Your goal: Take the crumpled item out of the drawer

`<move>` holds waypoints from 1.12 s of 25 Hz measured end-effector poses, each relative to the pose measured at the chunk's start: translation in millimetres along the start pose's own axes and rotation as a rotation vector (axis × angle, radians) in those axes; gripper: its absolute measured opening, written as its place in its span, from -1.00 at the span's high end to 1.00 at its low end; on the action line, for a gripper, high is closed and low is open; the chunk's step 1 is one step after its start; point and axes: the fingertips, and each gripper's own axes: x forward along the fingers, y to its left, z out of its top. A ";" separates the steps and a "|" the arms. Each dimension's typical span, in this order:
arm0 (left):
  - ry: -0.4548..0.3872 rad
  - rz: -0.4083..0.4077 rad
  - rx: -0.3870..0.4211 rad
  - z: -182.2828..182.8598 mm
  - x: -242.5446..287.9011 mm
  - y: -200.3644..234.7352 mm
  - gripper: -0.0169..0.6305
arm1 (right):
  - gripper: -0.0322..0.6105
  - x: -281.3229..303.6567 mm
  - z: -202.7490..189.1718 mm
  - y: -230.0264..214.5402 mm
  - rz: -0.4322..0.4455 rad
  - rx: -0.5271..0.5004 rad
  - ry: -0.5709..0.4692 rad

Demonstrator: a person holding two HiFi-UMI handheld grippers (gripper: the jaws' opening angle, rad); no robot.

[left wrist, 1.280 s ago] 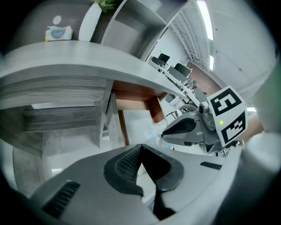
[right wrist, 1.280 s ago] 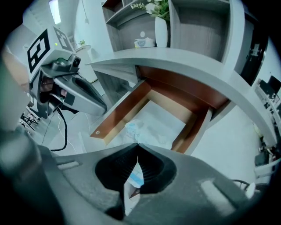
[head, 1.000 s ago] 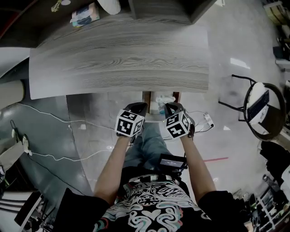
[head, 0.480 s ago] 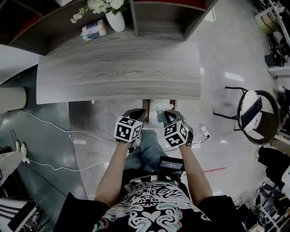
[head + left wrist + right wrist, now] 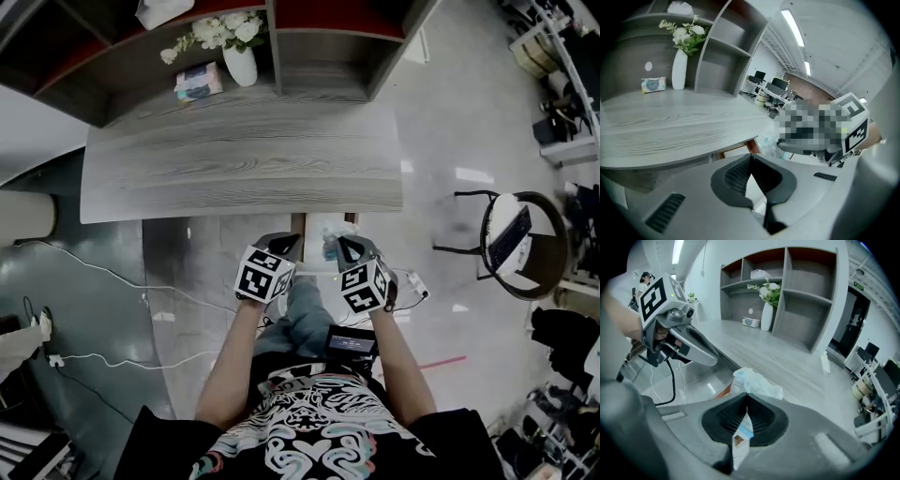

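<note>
With the right tongs (image 5: 747,397), a pinch on the crumpled item (image 5: 757,382): tips pressed together, a white strip with a blue band caught in the narrow slit between the pads, the bulk of the white wad bunched just beyond the tips. Just left of the wad, a sliver of brown wall from the open drawer (image 5: 723,391).

From the head view, the crumpled item (image 5: 334,234) at the nose of the right tongs (image 5: 345,247), between the two brown side walls of the drawer (image 5: 298,225) and right at the front edge of the counter (image 5: 244,159). Cannot tell from any view how far clear of the drawer.

As for the left tongs (image 5: 750,159), closed too: tips touching, only a thin wedge of gap lower down, nothing gripped in it. Level with the right tongs, near but apart, nose close by the drawer's left wall; contact with that wall not clear.

Farther back on the counter, against the shelf unit (image 5: 319,56): a white vase of flowers (image 5: 241,64) and a small tissue pack (image 5: 199,82), both well apart from the tongs. Off to the right on the floor (image 5: 441,141), a chair (image 5: 516,234) with a round seat.
</note>
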 end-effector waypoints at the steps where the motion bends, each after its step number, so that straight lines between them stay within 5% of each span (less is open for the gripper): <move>1: -0.012 0.000 -0.003 3.5 -3.1 -0.9 0.94 | 0.87 -3.2 1.7 1.0 -0.004 -0.005 -0.003; 16: -0.142 0.001 -0.011 32.4 -55.7 -11.9 0.94 | 0.87 -48.7 33.9 13.1 -0.057 0.092 -0.132; 28: -0.262 -0.002 0.022 62.4 -97.9 -26.7 0.94 | 0.87 -91.7 48.2 17.0 -0.137 0.074 -0.217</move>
